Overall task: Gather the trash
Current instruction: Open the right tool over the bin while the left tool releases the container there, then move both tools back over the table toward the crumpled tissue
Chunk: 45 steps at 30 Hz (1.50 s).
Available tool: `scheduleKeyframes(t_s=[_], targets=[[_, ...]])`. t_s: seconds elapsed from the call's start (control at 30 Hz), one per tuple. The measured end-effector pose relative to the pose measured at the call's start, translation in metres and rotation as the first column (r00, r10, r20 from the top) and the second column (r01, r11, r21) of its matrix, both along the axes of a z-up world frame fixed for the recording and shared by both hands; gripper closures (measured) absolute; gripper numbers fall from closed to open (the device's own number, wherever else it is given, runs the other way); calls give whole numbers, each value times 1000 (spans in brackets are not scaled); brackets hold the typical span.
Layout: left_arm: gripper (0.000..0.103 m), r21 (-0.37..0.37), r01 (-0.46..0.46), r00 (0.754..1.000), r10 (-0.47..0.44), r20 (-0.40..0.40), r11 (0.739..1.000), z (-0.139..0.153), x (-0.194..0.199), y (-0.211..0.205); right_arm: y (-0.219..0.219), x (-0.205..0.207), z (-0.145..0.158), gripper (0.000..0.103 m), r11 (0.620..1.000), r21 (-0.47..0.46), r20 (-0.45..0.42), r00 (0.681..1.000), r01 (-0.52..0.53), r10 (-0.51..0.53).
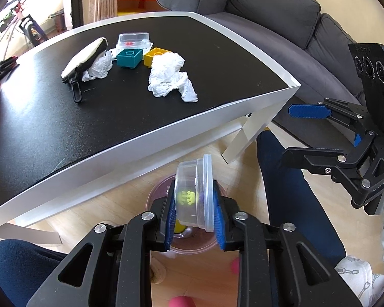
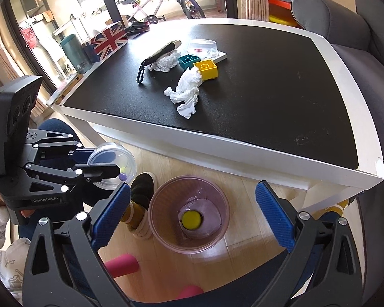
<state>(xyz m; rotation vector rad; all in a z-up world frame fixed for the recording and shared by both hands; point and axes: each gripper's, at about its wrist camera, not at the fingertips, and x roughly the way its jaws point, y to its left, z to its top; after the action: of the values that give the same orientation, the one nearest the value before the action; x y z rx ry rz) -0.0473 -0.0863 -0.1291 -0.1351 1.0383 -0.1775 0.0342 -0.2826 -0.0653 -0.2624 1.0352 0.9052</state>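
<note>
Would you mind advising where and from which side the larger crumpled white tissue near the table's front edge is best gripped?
Grip the larger crumpled white tissue at its bulky upper mound, coming from above with the open right gripper. The mound stands highest, so the fingers can close across it. Its thin tails lie flat on the black table top. Close along the side away from the yellow toy block, which touches it.

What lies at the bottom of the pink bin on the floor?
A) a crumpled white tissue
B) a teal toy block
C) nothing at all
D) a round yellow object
D: in the right wrist view, a round yellow object lies at the bottom of the pink bin, while the tissues and blocks are on the table.
</note>
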Motion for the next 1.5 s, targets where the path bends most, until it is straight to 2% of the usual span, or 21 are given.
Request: scheduleKeyframes(t_s=[0.03,0.07,0.1,0.13,0.23,1.0,1.5], targets=[[45,1,-2,1000,2,3,1000,1,-1,0,-1,0,0,6,1000,1,0,1000,1,-1],[32,-3,-10,1000,11,13,1000,2,-1,1,-1,0,0,6,1000,2,-1,1000,2,-2],[12,-14,-28,999,28,30,1000,4,-3,3,-1,1,1,6,1000,3,0,1000,2,-2],[10,-19,-38,998,39,40,999,5,-3,4,-2,1,1,6,1000,2,0,1000,3,-3],[8,-12,-54,998,54,37,998,6,-1,6,-4,3,1,6,1000,2,0,1000,12,-12],[8,1,-92,994,92,54,996,18,-6,20,0,3,6,6,1000,15,14,1000,7,-8],[8,8,-142,986,140,84,990,38,10,52,35,29,26,6,1000,21,52,999,-13,12]])
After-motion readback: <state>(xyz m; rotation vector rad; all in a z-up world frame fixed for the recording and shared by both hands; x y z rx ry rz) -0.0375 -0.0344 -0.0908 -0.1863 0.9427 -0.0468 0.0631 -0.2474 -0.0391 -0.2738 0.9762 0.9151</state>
